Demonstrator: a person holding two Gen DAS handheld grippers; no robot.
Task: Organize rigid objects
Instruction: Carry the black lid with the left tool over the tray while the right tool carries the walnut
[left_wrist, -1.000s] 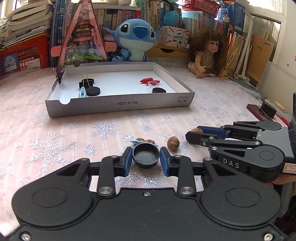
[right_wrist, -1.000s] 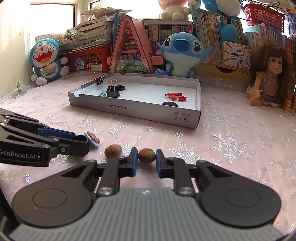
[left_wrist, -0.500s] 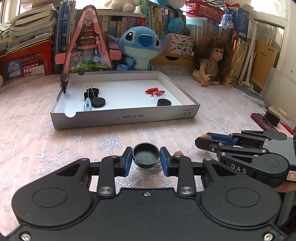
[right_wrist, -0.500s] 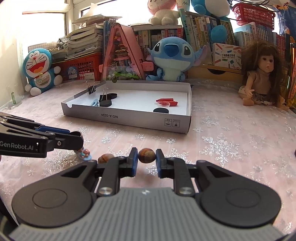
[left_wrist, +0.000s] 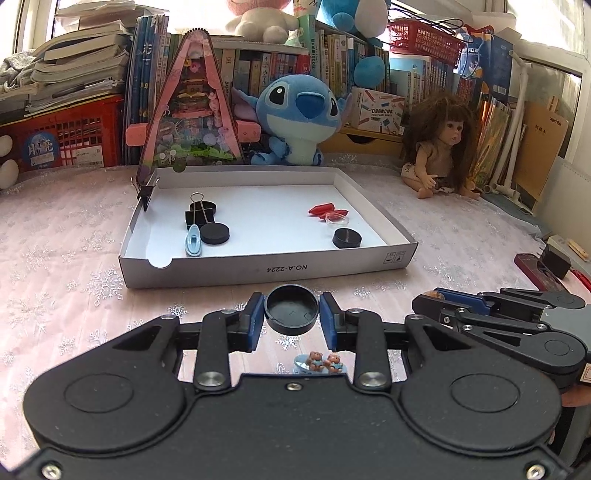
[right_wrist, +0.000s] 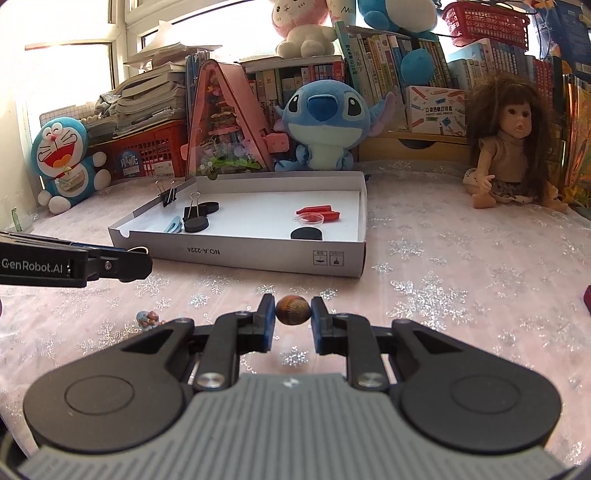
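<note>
Both tongs loaded, lifted clear of the snowflake-print pink tablecloth.

Left gripper pinches a round black plastic cap by its rim, hollow side facing the camera, between the blue pads. Right gripper pinches a small brown ridged nut crosswise between its fingertips. Shallow white cardboard tray sits just beyond both loads, holding black binder clips, two black discs, a pale blue clip, red pieces. Small blue clip with two tiny bear figures lies on the cloth below the left gripper.
</note>
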